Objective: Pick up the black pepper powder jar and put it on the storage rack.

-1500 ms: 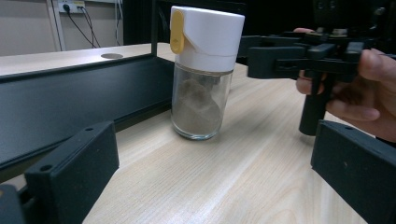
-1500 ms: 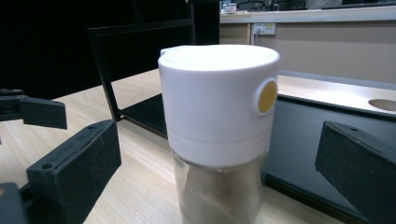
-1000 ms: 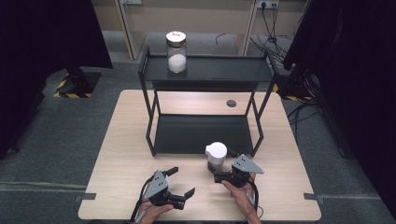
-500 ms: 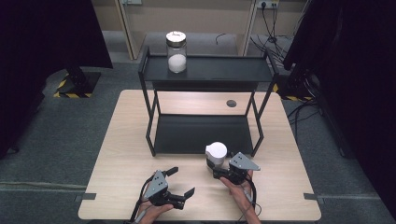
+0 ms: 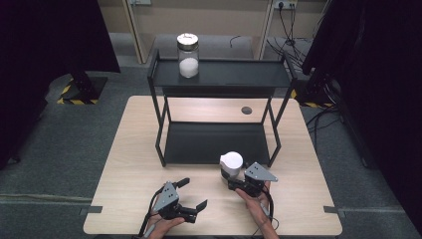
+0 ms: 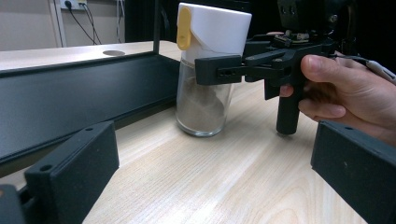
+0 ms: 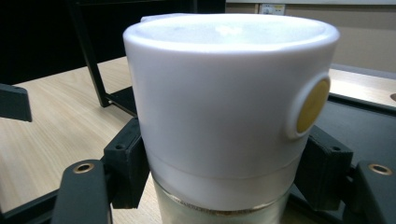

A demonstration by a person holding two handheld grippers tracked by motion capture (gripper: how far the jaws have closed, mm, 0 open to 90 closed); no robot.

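**Glass shaker clamped just under its white cap**

Starting at the left, our left gripper (image 5: 191, 209) rests low over the wooden table (image 5: 124, 164) with its jaws spread wide and nothing between them; in the left gripper view they frame the scene from either side without touching anything.

Moving right, the shaker jar (image 6: 210, 70) stands upright on the table just in front of the lower shelf of the black rack (image 5: 214, 142). It is a clear glass body partly filled with brownish powder, topped by a tall white cap (image 7: 224, 93) with a yellow button (image 7: 313, 105) on its side.

At the right, our right gripper (image 5: 234, 177) has just been closing, and its jaws now press the jar from both sides right below the cap.

We judge the jar fairly light, but rigid, smooth and breakable. The glass could slip through hard pads, so the hold high up, where the cap's lower rim acts as a stop, looks sensible to us. The cap may only be pushed on, so we would not lift by it alone, and we would keep the jar upright so the powder stays put.

A second jar (image 5: 188, 55) sits on the top shelf, well apart.
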